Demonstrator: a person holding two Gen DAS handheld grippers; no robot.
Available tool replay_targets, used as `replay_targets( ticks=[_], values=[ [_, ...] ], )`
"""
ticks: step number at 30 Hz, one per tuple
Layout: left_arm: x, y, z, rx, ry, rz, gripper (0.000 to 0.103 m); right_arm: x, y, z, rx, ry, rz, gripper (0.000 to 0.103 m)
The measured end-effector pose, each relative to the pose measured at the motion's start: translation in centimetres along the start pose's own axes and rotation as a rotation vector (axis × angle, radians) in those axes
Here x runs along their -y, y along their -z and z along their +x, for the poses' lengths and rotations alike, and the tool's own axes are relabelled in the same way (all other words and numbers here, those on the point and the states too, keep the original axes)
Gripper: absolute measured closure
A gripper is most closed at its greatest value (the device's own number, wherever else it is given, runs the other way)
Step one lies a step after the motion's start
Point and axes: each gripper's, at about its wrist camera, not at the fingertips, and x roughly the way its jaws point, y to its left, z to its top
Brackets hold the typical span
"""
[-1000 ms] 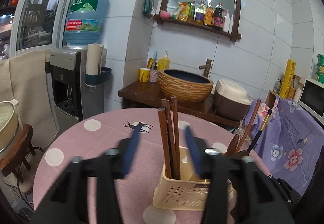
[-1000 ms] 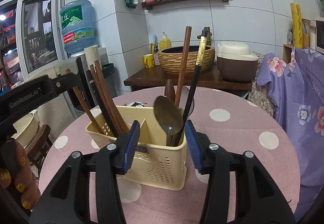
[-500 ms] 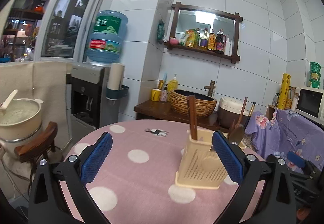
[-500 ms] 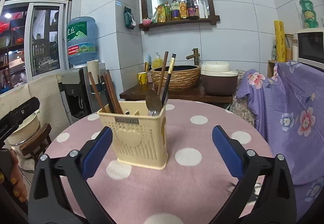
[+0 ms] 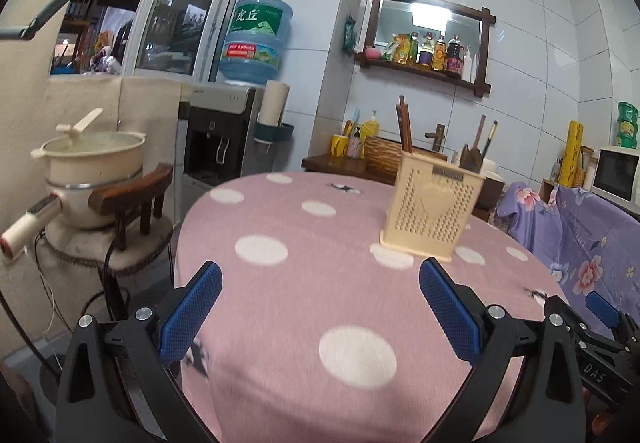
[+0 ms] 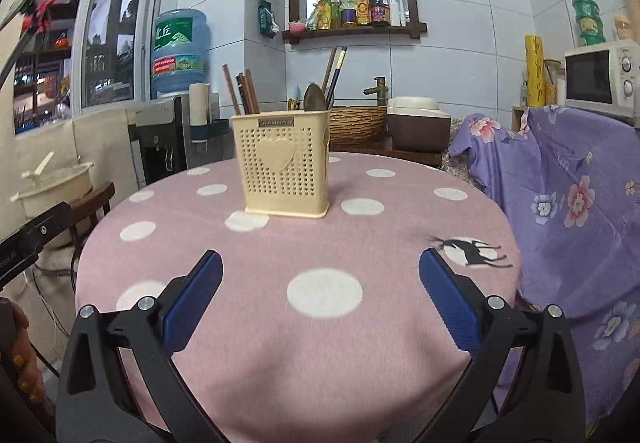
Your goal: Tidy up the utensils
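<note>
A cream perforated utensil holder (image 6: pixel 286 163) stands upright on the round pink polka-dot table (image 6: pixel 304 323). Brown chopsticks (image 6: pixel 242 91) stick up from its left side, a spoon (image 6: pixel 314 99) and two long handles from its right. It also shows in the left wrist view (image 5: pixel 430 203) with chopsticks (image 5: pixel 404 127) and spoon (image 5: pixel 472 159). My left gripper (image 5: pixel 318 307) is open and empty, held back over the near table edge. My right gripper (image 6: pixel 320 299) is open and empty, well short of the holder.
A stool with a cream pot (image 5: pixel 92 167) stands left of the table. A water dispenser (image 5: pixel 224 139) is behind. A purple floral cloth (image 6: pixel 568 211) covers furniture on the right. A sink counter with a rice cooker (image 6: pixel 418 123) is beyond the table.
Both grippers have opened wide and pulled back from the utensil holder, which now stands farther away on the table.
</note>
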Motion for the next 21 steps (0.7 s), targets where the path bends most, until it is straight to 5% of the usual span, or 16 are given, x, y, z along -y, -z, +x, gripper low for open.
replay_targets(
  ticks=[8, 21],
  values=[
    [0.3, 4.0, -4.5, 0.006, 0.033, 0.045, 0.005, -1.0, 4.4, -4.3, -0.034, -0.036, -0.013, 0.006],
    [-0.3, 4.7, -6.1, 0.032, -0.014, 0.028, 0.005, -1.4, 5.3, -6.6, -0.035, -0.047, -0.001, 0.006]
  ],
)
